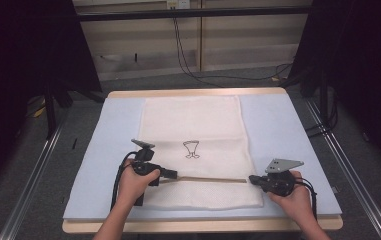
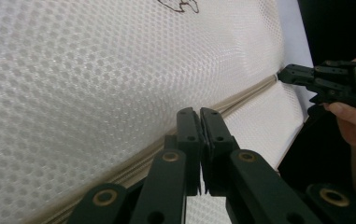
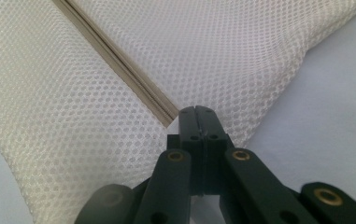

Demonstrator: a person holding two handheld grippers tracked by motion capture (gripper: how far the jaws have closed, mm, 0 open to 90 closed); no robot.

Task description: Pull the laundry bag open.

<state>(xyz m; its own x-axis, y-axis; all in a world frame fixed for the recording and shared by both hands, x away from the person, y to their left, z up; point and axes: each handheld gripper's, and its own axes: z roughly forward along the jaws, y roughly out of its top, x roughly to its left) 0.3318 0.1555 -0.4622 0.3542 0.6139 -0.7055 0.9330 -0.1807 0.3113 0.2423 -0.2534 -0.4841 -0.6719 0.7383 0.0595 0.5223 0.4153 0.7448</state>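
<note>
I have the white mesh bag (image 1: 195, 150) lying flat on the blue-covered desk (image 1: 283, 130), and its zipper (image 1: 203, 179) runs straight across the near part of the bag, left to right between my two hands. The left tongs (image 1: 170, 174) sit at the zipper's left end with the jaws pressed together; in the left gripper view they (image 2: 200, 112) rest right on the zipper line, and I think they pinch the slider, though the black pads hide it, so I can't be certain. The right tongs (image 1: 252, 179) are likewise closed, their tips (image 3: 197, 110) at the zipper's right end, apparently nipping the bag's edge there. The pull must follow the zipper's long axis, toward the right hand; the left hand does the travelling, the right anchors.
</note>
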